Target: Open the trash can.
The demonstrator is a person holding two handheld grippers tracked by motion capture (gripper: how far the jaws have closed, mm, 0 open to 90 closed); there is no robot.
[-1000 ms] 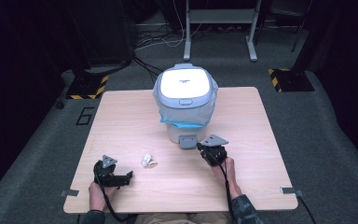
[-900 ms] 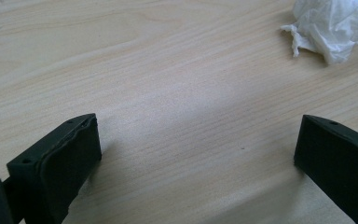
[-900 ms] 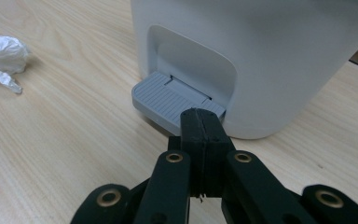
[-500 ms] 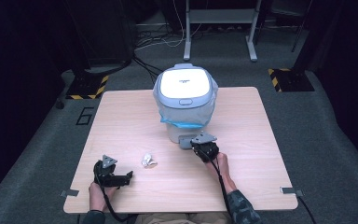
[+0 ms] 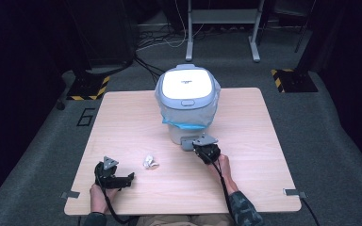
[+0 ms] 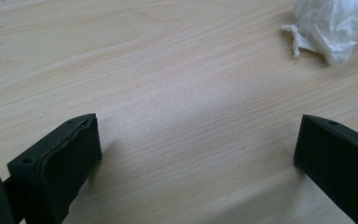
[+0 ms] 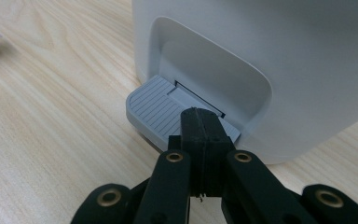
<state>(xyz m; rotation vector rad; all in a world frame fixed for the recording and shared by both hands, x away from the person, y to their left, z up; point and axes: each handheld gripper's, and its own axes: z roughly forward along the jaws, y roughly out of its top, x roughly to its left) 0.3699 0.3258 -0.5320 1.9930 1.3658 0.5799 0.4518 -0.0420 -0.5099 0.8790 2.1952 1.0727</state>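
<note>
- White pedal bin [image 5: 187, 101] stands at the middle of the desk [image 5: 122, 117], toward its far side, lid down, a clear liner with a blue band around its upper body.
- Grey foot pedal [image 7: 161, 107] juts from a recess at the bin's near base.
- Right gripper [image 7: 199, 122]: jaws pressed together, nothing between them, tips over the pedal's near right part; contact cannot be told.
- Left gripper [image 6: 198, 144] rests at the near left of the desk, jaws wide apart over bare wood.
- Crumpled white tissue [image 5: 150, 161] lies between the two grippers, just beyond the left one, apart from the bin.
</note>
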